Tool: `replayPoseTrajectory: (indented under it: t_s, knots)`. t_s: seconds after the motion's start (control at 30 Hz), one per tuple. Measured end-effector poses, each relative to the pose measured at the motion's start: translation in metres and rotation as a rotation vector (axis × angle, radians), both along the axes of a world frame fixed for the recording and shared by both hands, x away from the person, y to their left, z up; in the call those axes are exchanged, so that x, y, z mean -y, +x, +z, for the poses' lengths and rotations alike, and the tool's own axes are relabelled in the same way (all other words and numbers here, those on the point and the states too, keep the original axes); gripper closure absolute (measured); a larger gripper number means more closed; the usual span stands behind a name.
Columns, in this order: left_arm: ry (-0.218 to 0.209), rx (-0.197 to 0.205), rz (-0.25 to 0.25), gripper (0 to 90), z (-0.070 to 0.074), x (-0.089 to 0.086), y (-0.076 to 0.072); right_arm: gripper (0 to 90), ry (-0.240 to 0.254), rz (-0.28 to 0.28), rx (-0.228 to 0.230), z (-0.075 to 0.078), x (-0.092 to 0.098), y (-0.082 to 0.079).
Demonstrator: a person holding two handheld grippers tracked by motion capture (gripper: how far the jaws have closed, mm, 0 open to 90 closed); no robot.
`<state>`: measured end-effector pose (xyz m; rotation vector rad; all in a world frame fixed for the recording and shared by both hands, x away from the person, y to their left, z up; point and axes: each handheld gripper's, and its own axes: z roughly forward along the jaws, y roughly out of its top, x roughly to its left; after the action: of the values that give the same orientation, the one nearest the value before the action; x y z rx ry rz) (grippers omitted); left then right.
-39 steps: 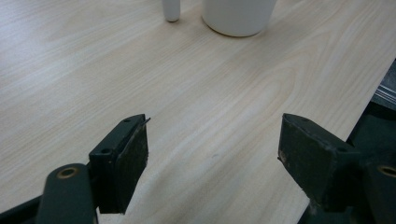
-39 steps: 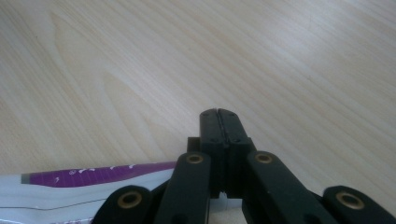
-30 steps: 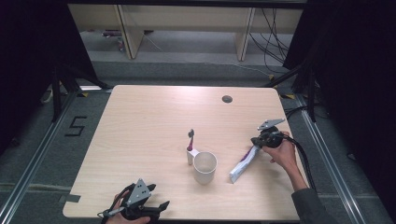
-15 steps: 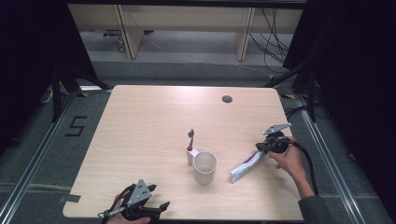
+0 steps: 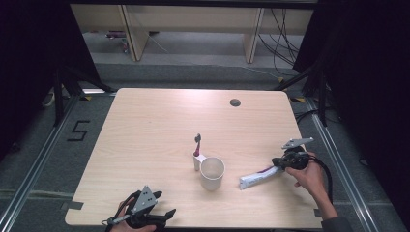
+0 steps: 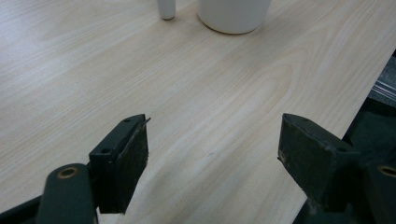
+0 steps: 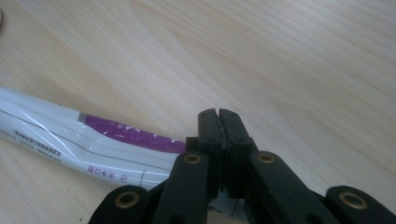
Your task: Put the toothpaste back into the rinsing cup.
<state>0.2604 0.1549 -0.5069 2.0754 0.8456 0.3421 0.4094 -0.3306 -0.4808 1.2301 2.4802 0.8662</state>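
Note:
A flat white and purple tube (image 5: pixel 258 176) lies on the table, right of a white cup (image 5: pixel 212 173). My right gripper (image 5: pixel 276 165) is shut on the tube's right end. In the right gripper view the jaws (image 7: pixel 218 112) are pressed together, and the tube (image 7: pixel 93 140) runs off to the left from under them. A purple toothbrush (image 5: pixel 197 143) stands upright in a small white holder just left of the cup. My left gripper (image 5: pixel 164 215) rests at the table's front edge, open with nothing between its fingers (image 6: pixel 215 123). The cup (image 6: pixel 233 14) lies ahead of it.
The light wooden table (image 5: pixel 145 130) has a round cable hole (image 5: pixel 235 102) at the back right. Dark floor and metal rails surround it. A shelf unit (image 5: pixel 135 29) stands beyond the far edge. The table's front edge (image 6: pixel 369 70) runs beside the left gripper's right finger.
The right gripper has slid to the right along the table with the tube's end in it. The tube has swung flatter and moved away from the cup. The left gripper has stayed put.

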Motion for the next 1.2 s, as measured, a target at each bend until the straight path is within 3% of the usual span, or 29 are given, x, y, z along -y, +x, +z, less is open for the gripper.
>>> replayPoseTrajectory:
  t_s: [0.03, 0.1, 0.17, 0.2, 0.23, 0.27, 0.3, 0.33, 0.37, 0.4, 0.47, 0.5, 0.57, 0.6, 0.7, 0.73, 0.77, 0.8, 0.87, 0.9, 0.93, 0.97, 1.03, 1.07, 1.1, 1.13, 1.2]
  knots:
    - [0.001, 0.001, 0.000, 24.1, 0.000, 0.000, 0.000, 88.2, 0.013, -0.035, -0.034, 0.002, 0.000, -0.005]
    - [0.013, 0.006, -0.007, 24.1, 0.000, -0.001, 0.001, 88.2, 0.023, -0.046, -0.050, 0.004, 0.003, -0.010]
    - [0.005, 0.001, -0.005, 24.2, 0.000, 0.000, 0.000, 88.2, 0.007, -0.020, -0.010, 0.001, 0.008, -0.010]
    - [0.004, 0.001, -0.007, 24.2, 0.000, 0.000, 0.000, 88.2, 0.026, -0.052, -0.043, 0.002, 0.006, -0.016]
    - [0.016, 0.002, -0.014, 24.2, 0.000, 0.000, 0.001, 88.2, 0.014, -0.057, -0.075, 0.005, 0.007, -0.018]
    - [0.013, 0.006, -0.016, 24.3, 0.000, -0.001, 0.001, 88.2, 0.019, -0.037, -0.029, 0.001, 0.008, -0.018]
    - [0.016, 0.002, -0.014, 24.2, 0.001, 0.000, 0.001, 88.2, 0.009, -0.031, -0.018, 0.000, 0.010, -0.019]
    - [0.010, 0.001, -0.010, 24.3, 0.000, 0.000, 0.000, 87.7, 0.011, -0.038, -0.051, 0.002, 0.010, -0.023]
    - [0.010, 0.000, -0.009, 24.3, 0.000, 0.000, 0.000, 87.6, 0.029, -0.044, -0.030, 0.000, 0.010, -0.023]
    - [0.011, 0.002, -0.013, 24.3, 0.000, 0.000, 0.000, 87.6, 0.004, -0.029, -0.038, 0.001, 0.013, -0.024]
    - [0.009, 0.004, -0.013, 24.2, 0.000, 0.000, 0.001, 87.6, 0.025, -0.042, -0.051, 0.001, 0.013, -0.029]
    - [0.001, 0.001, -0.007, 24.3, 0.000, 0.001, 0.000, 87.6, 0.018, -0.022, -0.025, -0.001, 0.015, -0.028]
    - [0.019, 0.004, -0.013, 24.3, 0.000, 0.000, 0.000, 87.6, 0.038, -0.059, -0.058, 0.001, 0.014, -0.033]
    - [0.002, 0.004, -0.011, 24.3, 0.000, 0.001, 0.000, 87.6, 0.020, -0.046, -0.054, 0.002, 0.016, -0.034]
    - [-0.001, -0.001, -0.006, 24.3, 0.000, 0.001, -0.001, 87.6, 0.027, -0.060, -0.069, 0.003, 0.019, -0.040]
    - [0.025, 0.005, -0.017, 24.3, 0.001, -0.001, 0.000, 87.7, 0.028, -0.050, -0.050, 0.002, 0.020, -0.041]
    - [-0.002, 0.001, -0.006, 24.4, 0.000, 0.001, 0.000, 87.6, 0.025, -0.044, -0.044, 0.002, 0.020, -0.043]
    - [0.002, 0.005, -0.008, 24.4, 0.000, 0.001, 0.000, 87.6, 0.032, -0.049, -0.038, 0.001, 0.020, -0.046]
    - [0.003, -0.001, -0.008, 24.4, 0.000, 0.001, 0.000, 87.7, 0.005, -0.020, -0.044, 0.003, 0.022, -0.048]
    - [0.014, 0.002, -0.010, 24.4, 0.000, 0.000, 0.000, 87.7, 0.021, -0.031, -0.046, 0.003, 0.021, -0.051]
    - [-0.006, -0.001, -0.005, 24.4, 0.000, 0.002, -0.001, 87.6, 0.018, -0.028, -0.037, 0.002, 0.021, -0.053]
    - [0.027, 0.006, -0.015, 24.4, 0.001, -0.001, 0.000, 87.7, 0.044, -0.056, -0.053, 0.002, 0.019, -0.057]
    - [0.000, 0.004, -0.005, 24.4, 0.000, 0.001, 0.000, 87.6, 0.022, -0.025, -0.032, 0.002, 0.022, -0.059]
    - [0.022, 0.003, -0.010, 24.4, 0.001, 0.000, 0.000, 87.6, 0.008, -0.015, -0.050, 0.003, 0.023, -0.060]
    - [0.024, 0.003, -0.012, 24.4, 0.001, -0.001, 0.000, 87.6, 0.039, -0.039, -0.054, 0.002, 0.020, -0.064]
    - [-0.012, -0.001, 0.001, 24.5, 0.000, 0.002, -0.001, 87.6, 0.030, -0.034, -0.078, 0.004, 0.021, -0.067]
    - [0.006, 0.001, -0.003, 24.4, 0.000, 0.001, 0.000, 87.5, 0.027, -0.018, -0.055, 0.003, 0.022, -0.069]
